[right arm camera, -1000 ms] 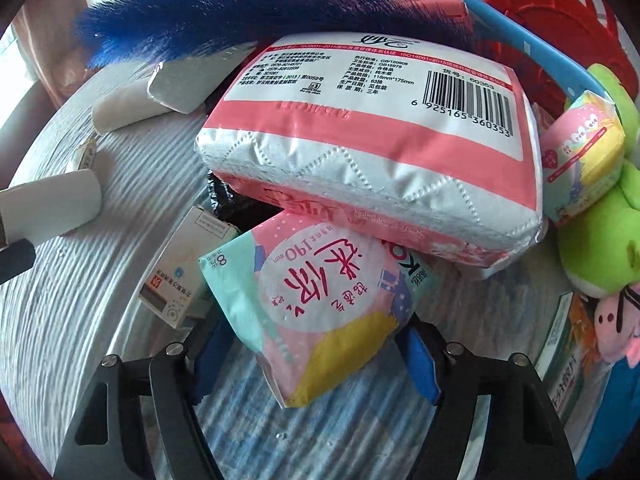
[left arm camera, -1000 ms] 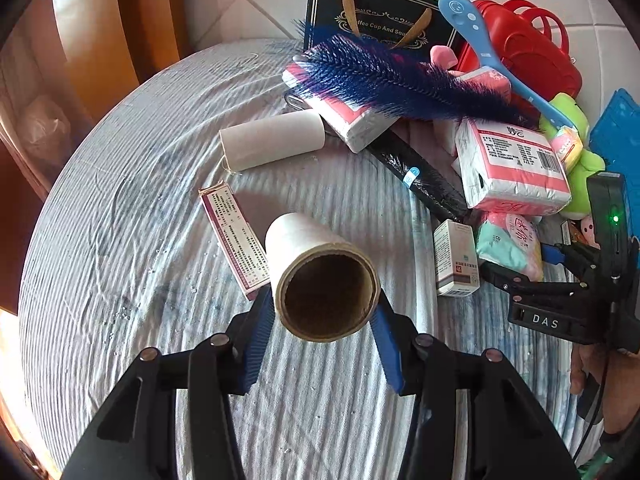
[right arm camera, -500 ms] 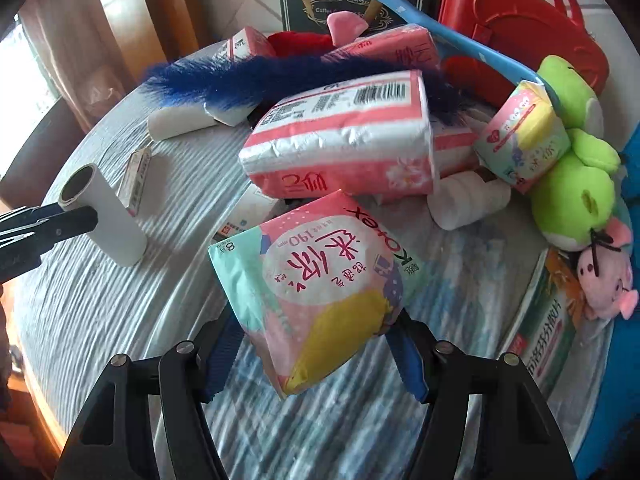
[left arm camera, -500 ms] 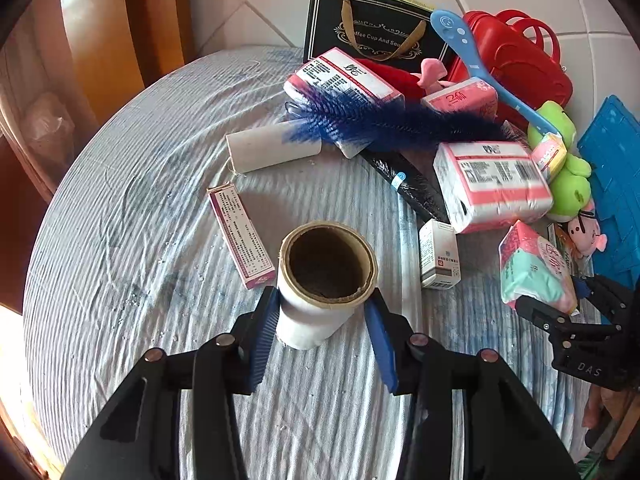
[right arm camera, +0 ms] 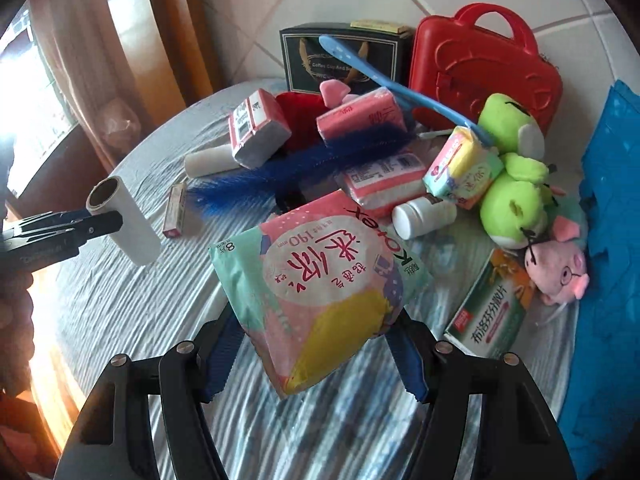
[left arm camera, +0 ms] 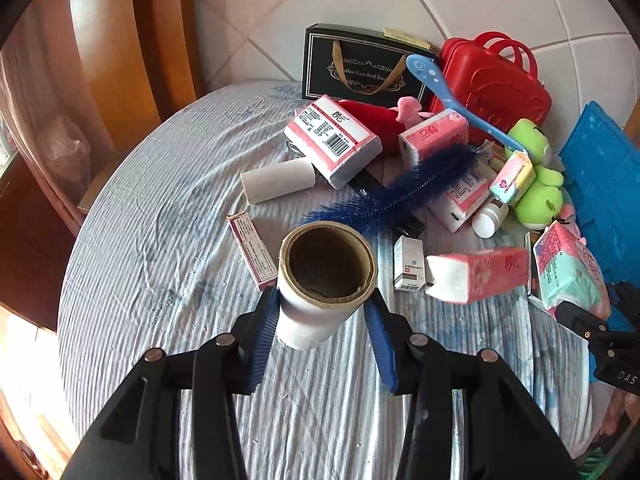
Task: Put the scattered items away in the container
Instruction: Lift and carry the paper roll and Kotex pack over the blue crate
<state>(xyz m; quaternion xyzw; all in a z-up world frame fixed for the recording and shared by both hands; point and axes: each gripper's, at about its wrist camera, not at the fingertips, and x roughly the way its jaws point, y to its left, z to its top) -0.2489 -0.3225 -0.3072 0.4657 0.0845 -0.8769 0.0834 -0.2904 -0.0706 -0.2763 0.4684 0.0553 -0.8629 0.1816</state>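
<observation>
The blue container (right arm camera: 612, 208) is cut off at the right edge in both views, so its inside cannot be seen. A pink tissue pack (left arm camera: 478, 276) beside the small white box (left arm camera: 409, 264) is smeared by blur, and whether it rests on the table (left arm camera: 160, 240) cannot be told. The far end of the cardboard roll (left arm camera: 326, 280) is hidden behind its own open mouth.

The left tongs (left arm camera: 324, 312) are clamped on that roll, blue pads pressing its two sides, the tube standing up out of them clear of the cloth. The right tongs (right arm camera: 316, 348) are clamped on the pastel pad packet (right arm camera: 320, 280), which sticks up between the pads; the container lies to that packet's right, past the green frog toy (right arm camera: 512, 184) and the pink pig toy (right arm camera: 560, 264).

Compared with a second ago, both held things sit higher above the table, more of the clutter shows beneath them, and the blue feather brush (left arm camera: 396, 192) now lies lower across the pile instead of atop the tissue packs.
</observation>
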